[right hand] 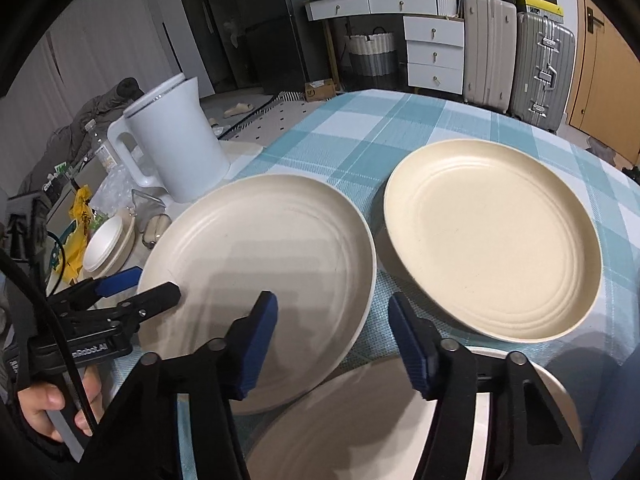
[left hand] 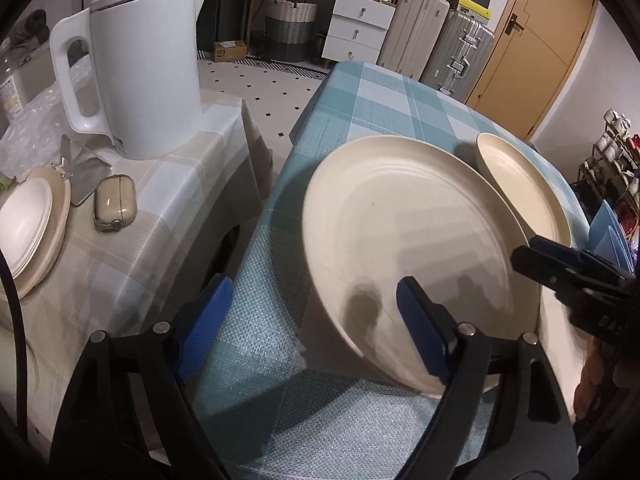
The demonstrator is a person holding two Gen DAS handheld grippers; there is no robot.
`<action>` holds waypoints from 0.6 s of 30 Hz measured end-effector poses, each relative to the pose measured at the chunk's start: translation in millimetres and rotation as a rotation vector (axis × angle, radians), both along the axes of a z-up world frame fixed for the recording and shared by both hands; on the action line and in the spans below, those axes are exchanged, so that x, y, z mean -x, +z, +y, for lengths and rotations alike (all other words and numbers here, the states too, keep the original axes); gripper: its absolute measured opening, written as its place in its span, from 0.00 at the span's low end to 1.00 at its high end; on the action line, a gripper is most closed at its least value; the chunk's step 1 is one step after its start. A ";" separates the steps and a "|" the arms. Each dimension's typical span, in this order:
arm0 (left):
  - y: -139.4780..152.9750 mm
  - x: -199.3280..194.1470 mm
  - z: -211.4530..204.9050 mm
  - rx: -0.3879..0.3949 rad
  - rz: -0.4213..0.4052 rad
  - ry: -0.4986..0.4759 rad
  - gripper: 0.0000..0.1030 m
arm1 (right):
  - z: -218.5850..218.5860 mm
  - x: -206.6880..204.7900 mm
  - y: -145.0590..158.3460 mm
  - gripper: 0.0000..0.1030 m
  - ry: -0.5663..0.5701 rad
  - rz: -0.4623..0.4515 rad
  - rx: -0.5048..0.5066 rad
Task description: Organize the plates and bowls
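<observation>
A large cream plate (left hand: 400, 232) lies on the blue checked tablecloth (left hand: 360, 100); it also shows in the right wrist view (right hand: 260, 272). A yellower cream plate (right hand: 492, 240) lies to its right, seen edge-on in the left wrist view (left hand: 520, 184). A third white plate (right hand: 360, 420) sits under my right gripper. My left gripper (left hand: 312, 328) is open, its right finger over the large plate's near rim; it shows in the right wrist view (right hand: 136, 292) at that plate's left edge. My right gripper (right hand: 332, 344) is open and empty above the gap between plates.
A white kettle (left hand: 140, 68) stands on a beige-clothed side table (left hand: 160, 208) to the left, with stacked small white plates (left hand: 24, 228) on a wooden board and a small case (left hand: 114, 208). Suitcases (right hand: 520, 60) and drawers stand beyond.
</observation>
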State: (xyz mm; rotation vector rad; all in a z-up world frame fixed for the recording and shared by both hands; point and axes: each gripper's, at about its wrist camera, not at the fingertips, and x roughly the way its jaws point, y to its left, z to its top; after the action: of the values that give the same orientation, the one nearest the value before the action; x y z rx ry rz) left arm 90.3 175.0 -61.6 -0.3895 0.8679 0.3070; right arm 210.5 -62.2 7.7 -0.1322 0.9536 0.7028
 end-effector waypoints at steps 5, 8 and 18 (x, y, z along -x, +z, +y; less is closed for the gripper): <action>0.9 1.9 3.5 -0.005 -0.004 0.008 0.66 | 4.0 -1.8 -4.9 0.42 -0.009 -0.006 0.018; 1.4 2.8 4.5 -0.020 -0.001 0.014 0.57 | 7.2 -2.1 -6.8 0.35 -0.018 -0.017 0.046; 0.9 5.4 5.7 0.005 -0.022 -0.001 0.23 | 4.1 -0.6 -5.1 0.18 -0.040 -0.042 0.075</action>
State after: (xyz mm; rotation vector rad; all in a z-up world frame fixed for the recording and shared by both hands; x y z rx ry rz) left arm 85.0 180.7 -60.7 -0.3967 0.8471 0.2990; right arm 211.1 -58.1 2.7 -0.1935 0.9399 0.6255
